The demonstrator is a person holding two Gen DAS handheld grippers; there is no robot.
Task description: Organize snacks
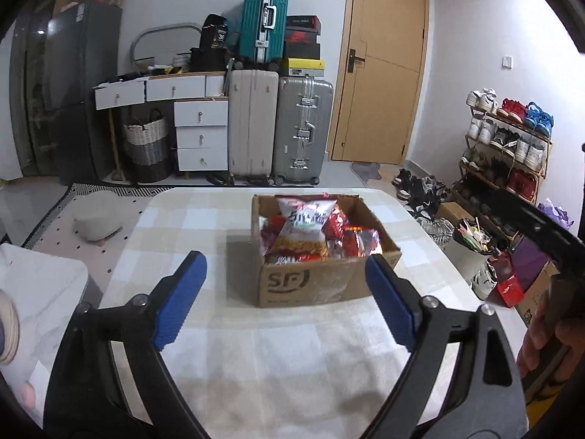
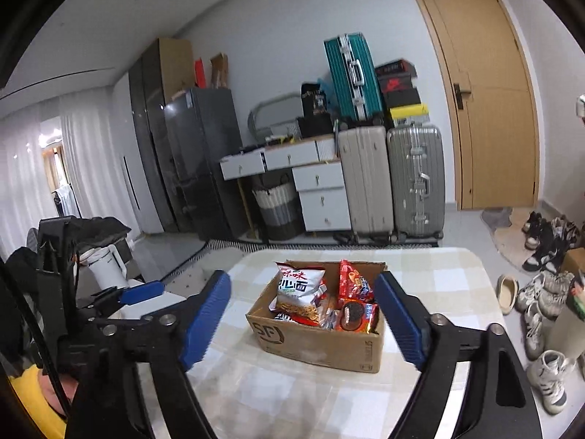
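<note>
A brown cardboard box (image 1: 310,285) (image 2: 321,344) stands on the checked tablecloth (image 1: 278,358) (image 2: 292,395), filled with several snack packets. A white and red noodle-snack bag (image 1: 301,228) (image 2: 298,289) lies on top, with red packets (image 1: 356,239) and a cookie pack (image 2: 356,316) beside it. My left gripper (image 1: 285,292) is open and empty, back from the box's near side. My right gripper (image 2: 305,314) is open and empty too, its blue pads framing the box from a distance. The left gripper (image 2: 140,291) also shows at the left of the right wrist view.
Beyond the table stand suitcases (image 1: 278,124), a white drawer unit (image 1: 199,135), a dark fridge (image 1: 69,84) and a wooden door (image 1: 384,69). A shoe rack (image 1: 508,139) and loose shoes (image 2: 541,300) lie to the right. A white kettle (image 2: 106,267) is at the left.
</note>
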